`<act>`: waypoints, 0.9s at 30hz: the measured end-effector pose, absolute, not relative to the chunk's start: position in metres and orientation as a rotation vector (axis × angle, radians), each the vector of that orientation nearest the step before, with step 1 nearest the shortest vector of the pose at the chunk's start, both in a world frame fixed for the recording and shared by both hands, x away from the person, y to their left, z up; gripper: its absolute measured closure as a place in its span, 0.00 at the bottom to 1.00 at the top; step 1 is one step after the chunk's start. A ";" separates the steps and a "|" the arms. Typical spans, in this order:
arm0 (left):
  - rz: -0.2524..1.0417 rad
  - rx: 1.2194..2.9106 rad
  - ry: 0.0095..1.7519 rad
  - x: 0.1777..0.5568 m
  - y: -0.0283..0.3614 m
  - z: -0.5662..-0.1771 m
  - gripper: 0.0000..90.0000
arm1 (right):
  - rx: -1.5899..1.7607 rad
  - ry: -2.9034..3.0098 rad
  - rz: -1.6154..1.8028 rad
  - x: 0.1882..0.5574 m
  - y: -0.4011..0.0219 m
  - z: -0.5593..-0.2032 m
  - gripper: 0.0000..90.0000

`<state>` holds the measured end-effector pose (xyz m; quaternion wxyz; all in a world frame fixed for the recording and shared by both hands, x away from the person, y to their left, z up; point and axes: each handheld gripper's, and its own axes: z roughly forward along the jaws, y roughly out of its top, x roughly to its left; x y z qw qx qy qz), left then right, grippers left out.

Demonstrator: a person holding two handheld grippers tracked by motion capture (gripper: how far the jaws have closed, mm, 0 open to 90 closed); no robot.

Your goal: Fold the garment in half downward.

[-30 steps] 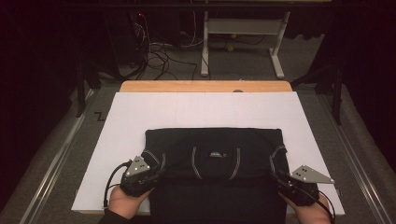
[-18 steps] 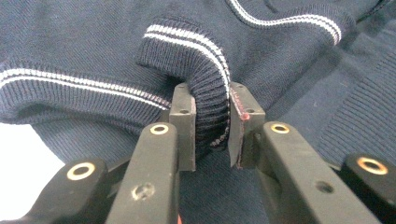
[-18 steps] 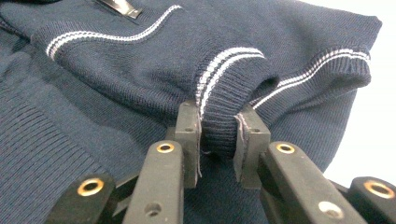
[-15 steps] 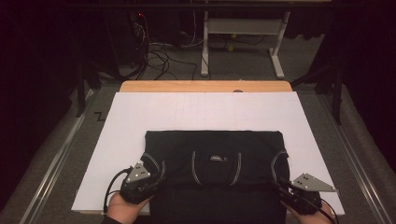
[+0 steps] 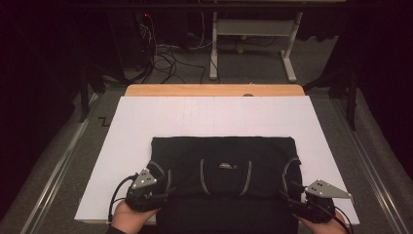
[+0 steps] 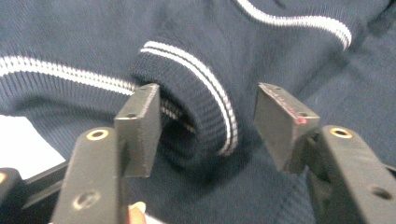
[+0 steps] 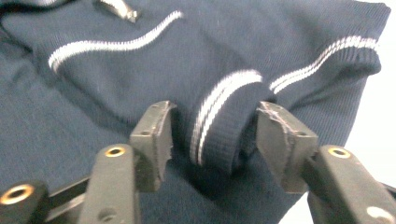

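Now the folded navy sweater (image 5: pixel 224 170) lies flat on the white sheet (image 5: pixel 214 117) that covers the tabletop (image 5: pixel 214 90), sitting toward the person's edge and about centred from side to side, pale double stripes curving across its front. Down at the near left corner, the left hand-held gripper (image 5: pixel 163 192) comes in low, the person's hand (image 5: pixel 129 214) wrapped around it from below and its grey plate tilted on top. Look along its jaws in the left gripper view: they stand spread, and a rolled ribbed cuff (image 6: pixel 196 116) with two white stripes bulges up between them; the left pad (image 6: pixel 140 126) is right against the knit, the right pad (image 6: pixel 280 121) standing a little clear of it. Over at the near right corner, the right hand-held gripper (image 5: pixel 287 197) mirrors it, cable trailing back to the other hand (image 5: pixel 316 226) at the bottom edge. In the right gripper view its jaws are also apart, straddling the other striped cuff (image 7: pixel 224 126), which stands up as a thick fold between the worn pads (image 7: pixel 280 140), not squeezed. Beyond the tabletop, a tangle of cables (image 5: pixel 165 58) lies on the grey floor beside the legs of a white desk frame (image 5: pixel 253 44).
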<state>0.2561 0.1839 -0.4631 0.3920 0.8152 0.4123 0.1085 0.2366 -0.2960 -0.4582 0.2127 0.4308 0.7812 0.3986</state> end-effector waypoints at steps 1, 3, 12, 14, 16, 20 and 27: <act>0.272 2.064 1.055 0.259 0.184 -0.462 0.41 | 1.199 2.161 1.119 0.238 -0.296 -0.457 0.49; 0.268 2.054 1.067 0.265 0.182 -0.461 0.37 | 1.212 2.150 1.138 0.243 -0.295 -0.455 0.46; 0.246 2.028 1.123 0.295 0.177 -0.456 0.30 | 1.241 2.138 1.112 0.276 -0.289 -0.448 0.44; 0.245 2.050 1.131 0.299 0.172 -0.458 0.28 | 1.262 2.151 1.105 0.283 -0.285 -0.448 0.44; 0.235 2.068 1.141 0.304 0.168 -0.462 0.28 | 1.270 2.168 1.087 0.291 -0.282 -0.451 0.44; 0.222 2.087 1.153 0.307 0.164 -0.467 0.28 | 1.274 2.198 1.059 0.297 -0.274 -0.455 0.44; 0.226 2.109 1.149 0.311 0.161 -0.464 0.30 | 1.255 2.218 1.044 0.299 -0.270 -0.457 0.44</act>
